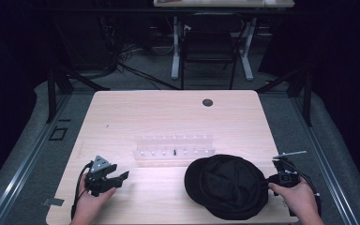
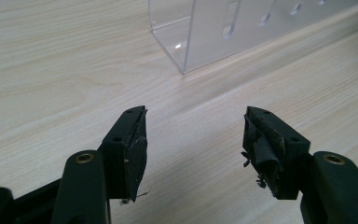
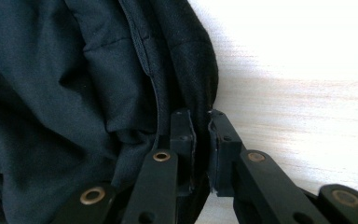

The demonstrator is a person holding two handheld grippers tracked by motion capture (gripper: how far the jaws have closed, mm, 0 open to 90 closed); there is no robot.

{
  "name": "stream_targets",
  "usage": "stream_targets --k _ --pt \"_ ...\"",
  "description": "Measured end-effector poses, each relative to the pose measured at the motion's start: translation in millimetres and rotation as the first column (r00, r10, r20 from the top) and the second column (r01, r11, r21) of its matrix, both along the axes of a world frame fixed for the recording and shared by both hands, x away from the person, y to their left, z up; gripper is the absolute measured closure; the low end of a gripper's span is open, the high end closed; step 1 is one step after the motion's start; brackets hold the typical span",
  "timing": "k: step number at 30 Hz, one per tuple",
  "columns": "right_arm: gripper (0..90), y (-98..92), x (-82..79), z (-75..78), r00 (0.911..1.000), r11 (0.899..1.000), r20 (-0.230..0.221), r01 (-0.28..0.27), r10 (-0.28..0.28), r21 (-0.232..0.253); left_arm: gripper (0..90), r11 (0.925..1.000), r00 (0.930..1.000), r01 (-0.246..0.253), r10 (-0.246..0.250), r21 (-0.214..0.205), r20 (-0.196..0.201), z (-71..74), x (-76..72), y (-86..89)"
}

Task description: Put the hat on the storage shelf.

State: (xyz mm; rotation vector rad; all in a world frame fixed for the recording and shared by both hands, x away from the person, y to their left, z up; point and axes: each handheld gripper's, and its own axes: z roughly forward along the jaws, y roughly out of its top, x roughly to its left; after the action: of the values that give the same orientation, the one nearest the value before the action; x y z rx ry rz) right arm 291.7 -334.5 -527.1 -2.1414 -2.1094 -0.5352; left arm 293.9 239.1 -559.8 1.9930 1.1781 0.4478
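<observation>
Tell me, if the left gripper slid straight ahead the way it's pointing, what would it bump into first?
Probably the clear plastic rack: the left gripper, jaws open over bare table, points toward its near corner, slightly to one side, so it might only clip it.

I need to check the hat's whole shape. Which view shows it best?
The high view: the hat lies whole on the table. The right gripper view gives only its folds and edge close up; the left gripper view faces away.
</observation>
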Motion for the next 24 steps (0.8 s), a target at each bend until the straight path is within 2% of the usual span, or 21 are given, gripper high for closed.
stream_targets --k 7,10,13,15,19,20,24 --pt "83.3 -2.9 3.3 -3.2 0.9997 0.999 -0.023 -0.001 0.002 0.036 40.0 1.0 1.0 -0.002 0.002 -0.004 0.003 0.0 0.2 0.2" --pt "84.9 -3.1 5.1 -4.2 0.9991 0.999 -0.04 -0.011 0.013 0.033 40.0 1.0 1.0 -0.001 0.001 -0.003 0.0 0.2 0.1 0.2" --pt "86.3 -1.9 5.7 -5.2 0.9994 0.999 -0.034 0.004 -0.003 0.041 40.0 1.0 1.0 -0.001 0.001 -0.003 0.003 0.1 0.2 0.4" --pt "86.7 -2.5 7.0 -3.1 0.9982 0.999 -0.057 -0.019 0.021 0.034 40.0 1.0 1.0 0.0 0.0 0.0 0.002 0.1 0.4 0.8" --pt "87.1 -3.8 7.0 -2.3 0.9981 0.998 -0.057 -0.02 0.023 0.054 40.1 1.0 1.0 -0.002 0.002 -0.002 0.003 0.1 0.4 0.4" --pt "87.3 -3.2 6.4 -2.8 0.999 0.998 -0.045 0.0 0.003 0.058 40.1 1.0 1.0 -0.001 0.001 -0.002 0.003 0.1 0.3 0.4" --pt "87.5 -5.9 5.9 0.3 0.9986 0.997 -0.051 -0.01 0.014 0.073 40.1 1.0 1.0 -0.002 0.002 0.0 0.002 0.2 0.1 0.3"
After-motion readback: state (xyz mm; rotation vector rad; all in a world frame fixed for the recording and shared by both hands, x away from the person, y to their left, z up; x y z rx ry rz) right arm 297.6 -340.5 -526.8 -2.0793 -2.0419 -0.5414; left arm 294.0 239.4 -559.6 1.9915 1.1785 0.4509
